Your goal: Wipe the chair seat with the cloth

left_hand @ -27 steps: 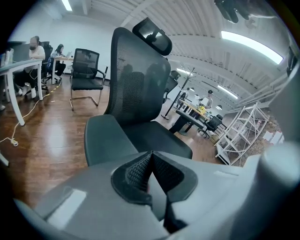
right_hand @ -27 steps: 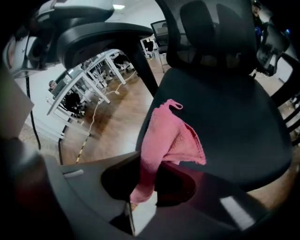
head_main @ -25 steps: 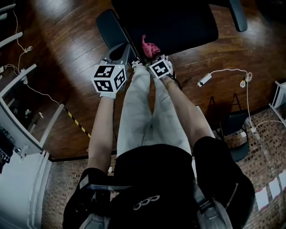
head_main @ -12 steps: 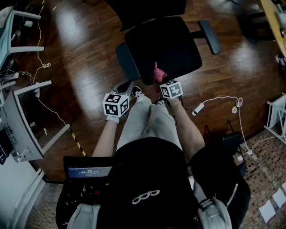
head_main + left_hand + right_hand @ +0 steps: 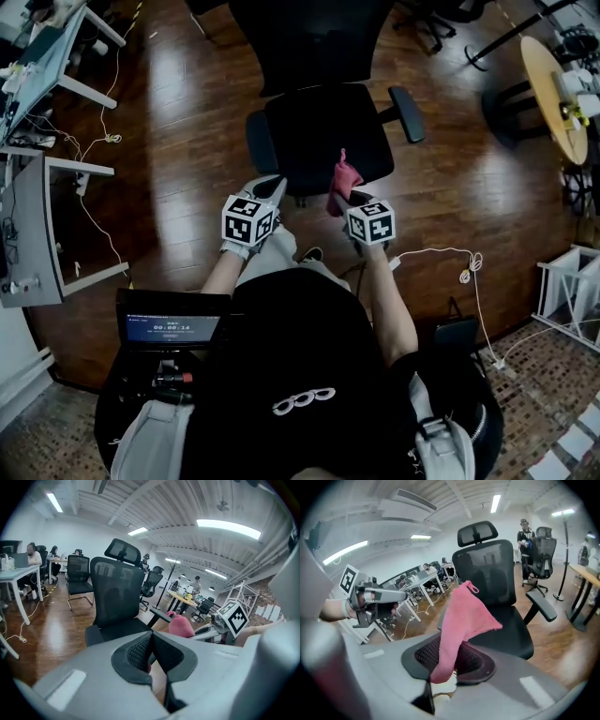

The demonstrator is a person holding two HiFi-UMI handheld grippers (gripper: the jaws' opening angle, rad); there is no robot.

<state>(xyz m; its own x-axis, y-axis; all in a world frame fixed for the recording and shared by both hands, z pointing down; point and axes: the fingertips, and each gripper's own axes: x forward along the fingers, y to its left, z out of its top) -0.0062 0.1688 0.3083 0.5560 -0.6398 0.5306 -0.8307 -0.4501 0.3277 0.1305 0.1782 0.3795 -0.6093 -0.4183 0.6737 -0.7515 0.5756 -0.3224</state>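
A black office chair stands in front of me on the wood floor, its seat (image 5: 319,131) (image 5: 511,632) bare between two armrests. My right gripper (image 5: 349,199) (image 5: 451,645) is shut on a pink cloth (image 5: 343,180) (image 5: 461,616), which sticks up from the jaws just short of the seat's front right corner. My left gripper (image 5: 268,190) (image 5: 151,637) is shut with nothing in it, held near the seat's front left corner. In the left gripper view the cloth (image 5: 181,626) shows beside the chair's mesh back (image 5: 117,595). Neither gripper touches the chair.
Grey desks (image 5: 42,234) with cables stand at the left. A white cable with an adapter (image 5: 441,253) lies on the floor to the right, and a round table (image 5: 553,94) is at the far right. More chairs and seated people fill the room behind.
The view has pulled back, so the whole chair now shows farther away. Both grippers have drawn back from the seat's front edge. The cloth stays clamped in the right gripper.
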